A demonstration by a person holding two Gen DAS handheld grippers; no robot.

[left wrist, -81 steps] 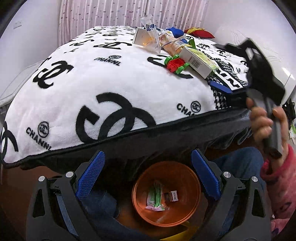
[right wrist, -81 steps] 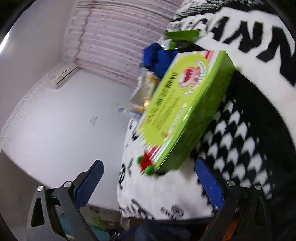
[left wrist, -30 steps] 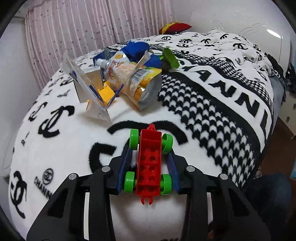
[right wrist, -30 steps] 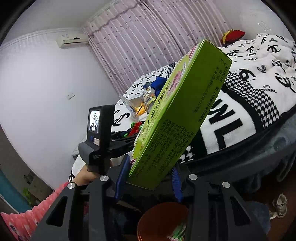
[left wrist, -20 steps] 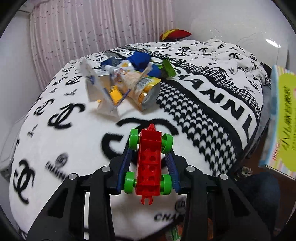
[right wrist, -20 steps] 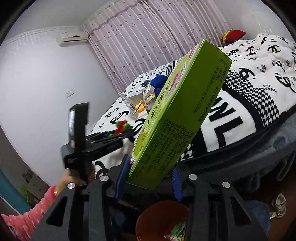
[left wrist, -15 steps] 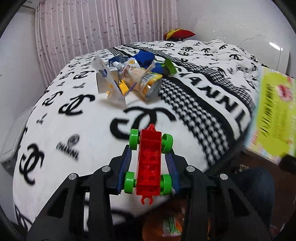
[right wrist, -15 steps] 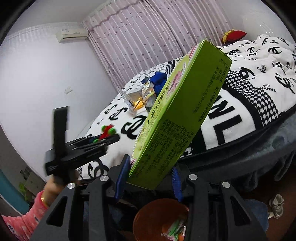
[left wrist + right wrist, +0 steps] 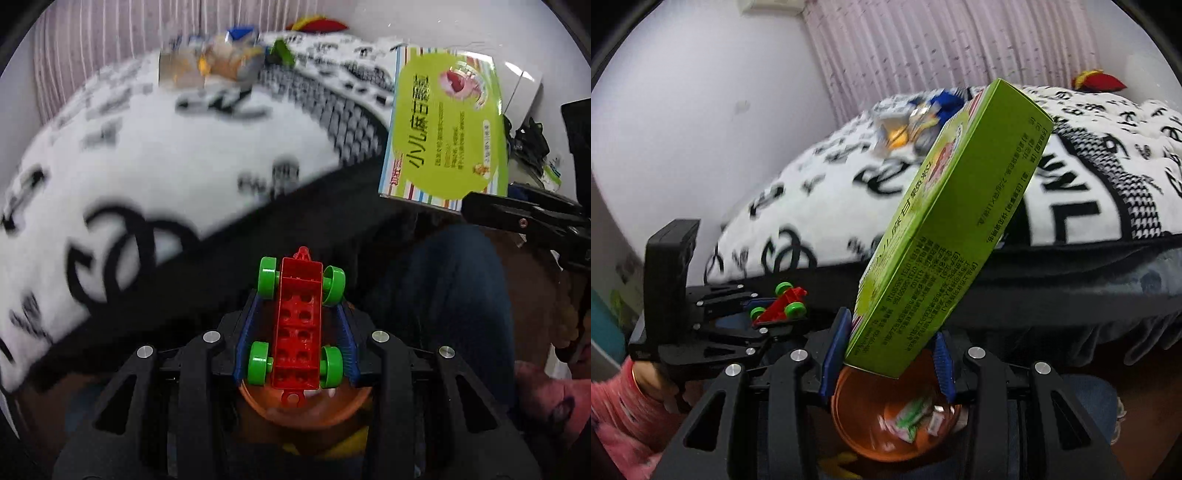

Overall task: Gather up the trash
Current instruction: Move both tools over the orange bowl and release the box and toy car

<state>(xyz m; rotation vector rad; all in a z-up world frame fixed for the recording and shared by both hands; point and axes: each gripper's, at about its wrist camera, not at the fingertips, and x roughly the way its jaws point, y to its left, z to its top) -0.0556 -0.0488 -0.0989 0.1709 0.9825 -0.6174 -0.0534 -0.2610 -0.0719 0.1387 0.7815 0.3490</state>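
My left gripper point(image 9: 297, 314) is shut on a red toy car with green wheels point(image 9: 298, 325), held just above the orange bin point(image 9: 303, 408). My right gripper point(image 9: 890, 354) is shut on a green cardboard box point(image 9: 953, 229) that tilts up and to the right, its lower end over the same orange bin point(image 9: 864, 424). A few wrappers point(image 9: 912, 417) lie inside the bin. The right wrist view shows the toy car point(image 9: 781, 304) in the left gripper point(image 9: 768, 314) at the left; the left wrist view shows the box point(image 9: 443, 129) at the upper right.
A bed with a white and black logo blanket point(image 9: 166, 147) fills the background. More packets and wrappers point(image 9: 908, 125) lie on its far part, with a red and yellow cushion point(image 9: 1097, 81) behind. A person's pink sleeve point(image 9: 620, 424) and blue-trousered knee point(image 9: 450, 295) flank the bin.
The left gripper has carried the toy car off the bed and down over the bin. The right gripper has tipped down, bringing the box's lower end over the bin.
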